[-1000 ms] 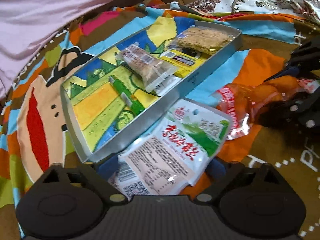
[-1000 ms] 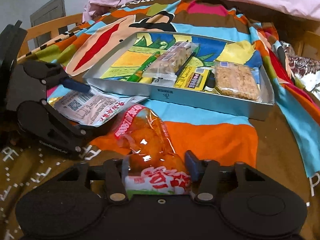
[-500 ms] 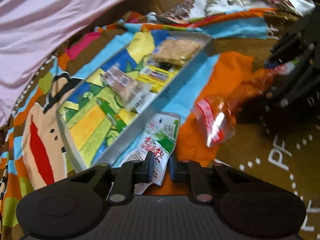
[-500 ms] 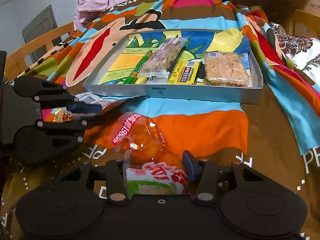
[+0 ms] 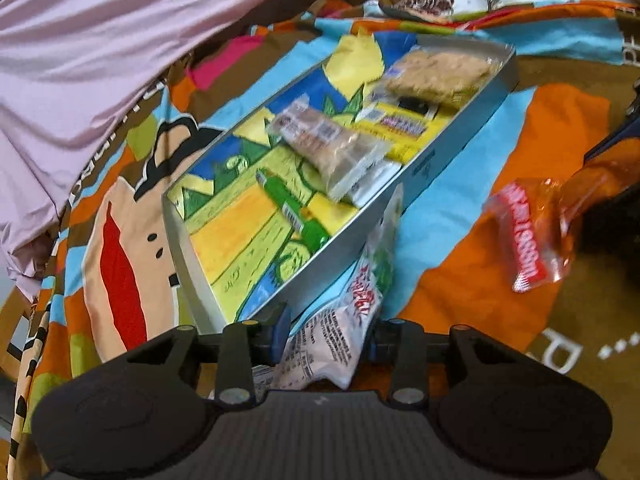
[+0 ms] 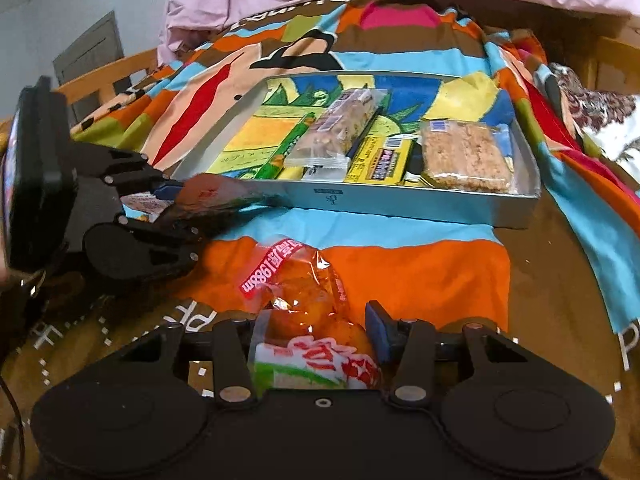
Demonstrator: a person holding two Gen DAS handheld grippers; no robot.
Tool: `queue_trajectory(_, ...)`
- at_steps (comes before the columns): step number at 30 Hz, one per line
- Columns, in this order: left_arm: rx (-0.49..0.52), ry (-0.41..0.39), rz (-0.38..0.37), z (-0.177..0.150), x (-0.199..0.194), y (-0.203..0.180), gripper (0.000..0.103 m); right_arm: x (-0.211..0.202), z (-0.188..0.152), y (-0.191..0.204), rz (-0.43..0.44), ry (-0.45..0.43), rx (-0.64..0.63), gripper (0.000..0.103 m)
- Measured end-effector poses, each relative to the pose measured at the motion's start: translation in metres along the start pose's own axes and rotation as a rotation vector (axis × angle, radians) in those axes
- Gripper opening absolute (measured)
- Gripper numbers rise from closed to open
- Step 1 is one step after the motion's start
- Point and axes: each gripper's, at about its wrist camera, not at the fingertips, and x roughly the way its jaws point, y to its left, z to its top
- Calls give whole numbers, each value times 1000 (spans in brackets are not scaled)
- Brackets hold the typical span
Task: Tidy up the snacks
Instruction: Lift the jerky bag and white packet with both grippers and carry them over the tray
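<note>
Two packets were in hand, one per gripper. The left gripper (image 5: 326, 338) had a white and green snack packet (image 5: 344, 332) between its jaws, which were opening at that moment; the packet stood crumpled on edge against the near wall of the metal tray (image 5: 448, 156), and the blur hid whether the pads were pressing it. The right gripper (image 6: 318, 334) was clenched on an orange packet (image 6: 308, 300), its top end lying on the bedspread (image 6: 420, 264) short of the tray.

Both packets looked light, soft and crackly, the sort of film that slides and folds, so I judged the sealed end or the flat middle the safest hold, and not hard, since the contents seemed crushable.

Inside the tray lay a green stick (image 6: 286, 148), a clear-wrapped bar (image 6: 340, 124), a yellow packet (image 6: 380, 164) and a pale crispy square (image 6: 466, 156).

Red characters ran across the white packet, too smeared to read. The orange packet's red band showed "1988", upside down. The bedspread carried large white letters, among them "P" and "R".
</note>
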Motion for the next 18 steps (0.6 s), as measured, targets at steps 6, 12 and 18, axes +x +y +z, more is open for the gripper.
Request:
queue_trajectory(6, 83, -26, -15, -5, -5, -5, 25, 5, -3, 5, 84, 29, -120, 73)
queue_trajectory(12, 100, -47, -68, -3, -24, -4, 16, 6, -2, 0, 79, 28, -129, 54)
queue_trajectory(18, 62, -51, -134, 1, -48, -8, 14, -1, -3, 0, 45, 10, -115, 46)
